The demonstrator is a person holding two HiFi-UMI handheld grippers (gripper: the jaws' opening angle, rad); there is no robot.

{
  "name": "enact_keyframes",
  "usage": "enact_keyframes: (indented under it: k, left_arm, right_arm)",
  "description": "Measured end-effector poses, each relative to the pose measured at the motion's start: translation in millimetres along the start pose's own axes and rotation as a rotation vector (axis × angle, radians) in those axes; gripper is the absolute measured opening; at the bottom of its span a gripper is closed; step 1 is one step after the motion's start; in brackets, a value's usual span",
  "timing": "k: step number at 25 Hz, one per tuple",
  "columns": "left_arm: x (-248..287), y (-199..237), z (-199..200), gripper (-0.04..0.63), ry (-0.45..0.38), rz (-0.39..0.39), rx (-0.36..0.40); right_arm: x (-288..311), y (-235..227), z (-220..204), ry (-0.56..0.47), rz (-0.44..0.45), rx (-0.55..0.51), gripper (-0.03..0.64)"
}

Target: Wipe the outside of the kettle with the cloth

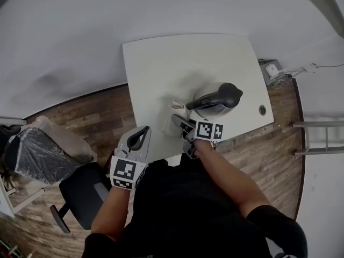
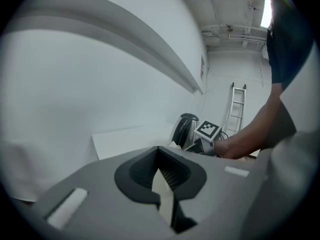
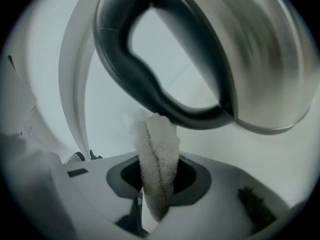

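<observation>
white tabletop (image 1: pixel 161 63) set against a pale wall, over a brown wood-plank floor (image 1: pixel 91 120). the kettle (image 1: pixel 214 105) stands upright right of centre in the head view. it has a rounded body of brushed steel, and a glossy dark plastic handle (image 3: pixel 145 79) loops over it.

the right gripper (image 1: pixel 184 126) is just below and left of the kettle. its jaws are clamped on a fold of the cloth (image 3: pixel 157 159), a white, nubbly, towel-like fabric. in the right gripper view the fold stands up between the jaws and reaches almost to the handle. more of the cloth lies bunched on the table at the kettle's left.

the left gripper (image 1: pixel 141 135) hangs at the table's near edge, lower left of centre and well apart from the kettle. its jaws are drawn together with nothing between them.

likely risks:
- nothing steadies the kettle, so a firm wipe could slide it across the smooth tabletop or rock it over.
- the steel is slick and curved, and only a narrow fold of cloth sticks out, so the hard jaw tips could strike and mark the metal.
- the fabric could catch inside the handle loop.
- the fold could drag out of the jaws if it snags.
</observation>
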State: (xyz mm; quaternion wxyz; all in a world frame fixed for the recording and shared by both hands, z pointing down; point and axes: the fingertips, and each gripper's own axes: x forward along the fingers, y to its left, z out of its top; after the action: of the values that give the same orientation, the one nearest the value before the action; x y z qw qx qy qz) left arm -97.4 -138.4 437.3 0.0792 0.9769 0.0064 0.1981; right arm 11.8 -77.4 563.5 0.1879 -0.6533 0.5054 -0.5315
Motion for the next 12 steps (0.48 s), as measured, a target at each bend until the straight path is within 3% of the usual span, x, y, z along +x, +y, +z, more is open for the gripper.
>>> enact_keyframes:
  k: [5, 12]
  left_arm:
    - [4.0, -2.7, -5.1, 0.006, 0.021, -0.024, -0.100]
    - [20.2, -21.3, 3.5, 0.006, 0.021, -0.083, -0.082]
  right_arm:
    - [1.8, -20.3, -10.7, 0.042, -0.020, 0.070, 0.103]
    - [-31.3, -44.8, -15.1, 0.077, -0.101, 0.068, 0.103]
